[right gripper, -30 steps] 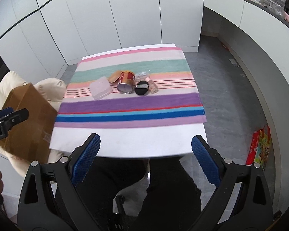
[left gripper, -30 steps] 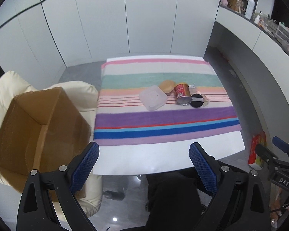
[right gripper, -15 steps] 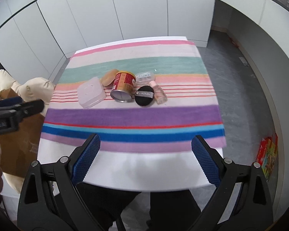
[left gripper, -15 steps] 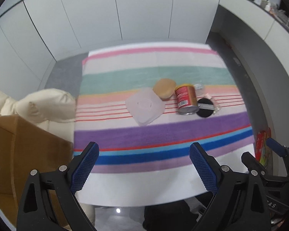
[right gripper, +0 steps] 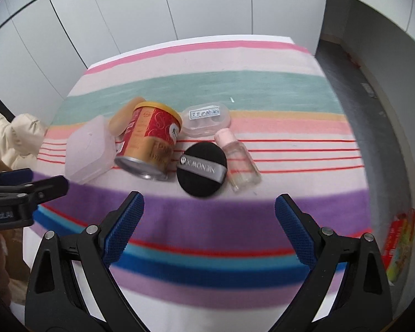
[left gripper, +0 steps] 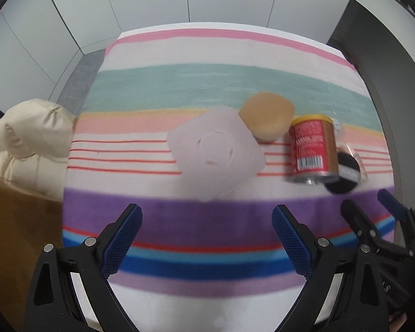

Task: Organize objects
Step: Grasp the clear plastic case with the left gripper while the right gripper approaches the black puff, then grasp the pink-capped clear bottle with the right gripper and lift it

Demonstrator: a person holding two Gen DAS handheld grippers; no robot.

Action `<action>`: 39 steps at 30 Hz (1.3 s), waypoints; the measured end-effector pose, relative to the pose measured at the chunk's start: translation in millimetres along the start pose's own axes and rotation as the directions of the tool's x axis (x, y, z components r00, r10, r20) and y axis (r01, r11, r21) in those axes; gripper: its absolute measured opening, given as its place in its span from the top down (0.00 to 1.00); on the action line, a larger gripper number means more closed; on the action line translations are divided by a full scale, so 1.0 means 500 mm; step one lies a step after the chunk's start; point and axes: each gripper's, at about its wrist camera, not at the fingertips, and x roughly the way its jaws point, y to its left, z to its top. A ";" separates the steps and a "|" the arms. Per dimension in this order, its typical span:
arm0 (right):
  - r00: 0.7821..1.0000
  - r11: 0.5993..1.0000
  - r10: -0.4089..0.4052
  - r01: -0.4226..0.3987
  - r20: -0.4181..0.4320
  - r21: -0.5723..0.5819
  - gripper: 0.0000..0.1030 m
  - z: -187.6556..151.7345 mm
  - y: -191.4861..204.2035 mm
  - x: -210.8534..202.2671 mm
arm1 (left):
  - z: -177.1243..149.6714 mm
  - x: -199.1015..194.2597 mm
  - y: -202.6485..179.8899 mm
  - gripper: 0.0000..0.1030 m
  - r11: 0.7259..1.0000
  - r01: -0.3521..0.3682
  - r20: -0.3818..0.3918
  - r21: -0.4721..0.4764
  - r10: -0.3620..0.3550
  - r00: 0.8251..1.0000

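Observation:
On a striped cloth lie a translucent white square box [left gripper: 217, 153] [right gripper: 89, 150], a tan round sponge [left gripper: 266, 119] [right gripper: 121, 118], a red and gold can on its side [left gripper: 312, 149] [right gripper: 149, 144], a black powder puff [right gripper: 202, 166] [left gripper: 343, 175], a small pink bottle [right gripper: 239, 161] and a clear plastic case [right gripper: 206, 119]. My left gripper [left gripper: 207, 235] is open and empty, just short of the white box. My right gripper [right gripper: 209, 224] is open and empty, just short of the puff.
A brown cardboard box [left gripper: 16, 238] sits at the left on a cream padded chair [left gripper: 27, 135]. White cabinet walls stand behind the table. A colourful packet [right gripper: 398, 249] lies on the floor at the right. The left gripper shows in the right wrist view [right gripper: 22, 193].
Both grippers have moved forward over the table and closer to the objects. Both stay open and empty. The objects have not moved.

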 end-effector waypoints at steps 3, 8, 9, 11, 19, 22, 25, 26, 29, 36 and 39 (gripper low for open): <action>1.000 1.000 0.011 -0.011 -0.009 0.006 0.06 0.002 -0.008 0.025 | 0.026 0.037 -0.012 0.07 0.999 0.009 -0.013 -0.036 -0.009 1.000; 0.998 0.997 0.056 -0.055 -0.020 0.046 0.06 -0.009 -0.023 0.041 | 0.082 0.095 -0.019 0.07 0.993 -0.014 -0.032 -0.114 0.010 0.999; 0.998 0.997 0.058 -0.057 -0.023 0.047 0.06 -0.011 -0.023 0.044 | 0.093 0.106 -0.018 0.07 0.991 -0.023 -0.038 -0.135 0.018 0.999; 0.998 0.998 0.050 -0.049 -0.027 0.038 0.06 -0.013 -0.020 0.049 | 0.107 0.129 -0.016 0.08 0.987 -0.025 -0.066 -0.161 0.015 0.998; 1.000 1.000 -0.007 0.007 -0.026 -0.015 0.06 -0.006 0.001 0.060 | 0.093 0.141 -0.026 0.16 0.992 -0.043 -0.016 -0.118 0.042 0.999; 0.999 0.999 -0.035 0.035 -0.009 -0.036 0.06 0.003 0.010 0.060 | 0.079 0.140 -0.021 0.17 0.995 -0.038 -0.006 -0.094 0.038 0.999; 0.997 0.994 -0.070 0.071 0.018 -0.083 0.12 0.016 0.024 0.061 | 0.067 0.140 -0.018 0.17 0.997 -0.034 0.003 -0.071 0.034 0.999; 0.997 0.992 -0.075 0.076 0.019 -0.096 0.13 0.020 0.027 0.062 | 0.064 0.139 -0.018 0.17 0.997 -0.032 0.007 -0.066 0.033 0.999; 0.998 0.995 -0.056 0.058 0.030 -0.081 0.23 0.027 0.016 0.058 | 0.051 0.138 -0.015 0.17 0.998 -0.029 0.020 -0.052 0.030 0.999; 0.994 0.994 0.105 -0.105 0.020 0.003 0.59 0.017 -0.032 0.057 | 0.055 0.147 -0.013 0.17 0.999 -0.029 0.040 -0.044 0.031 0.999; 0.991 0.991 0.132 -0.132 0.023 0.017 0.59 0.006 -0.037 0.050 | 0.051 0.152 -0.011 0.17 0.999 -0.027 0.042 -0.042 0.029 0.999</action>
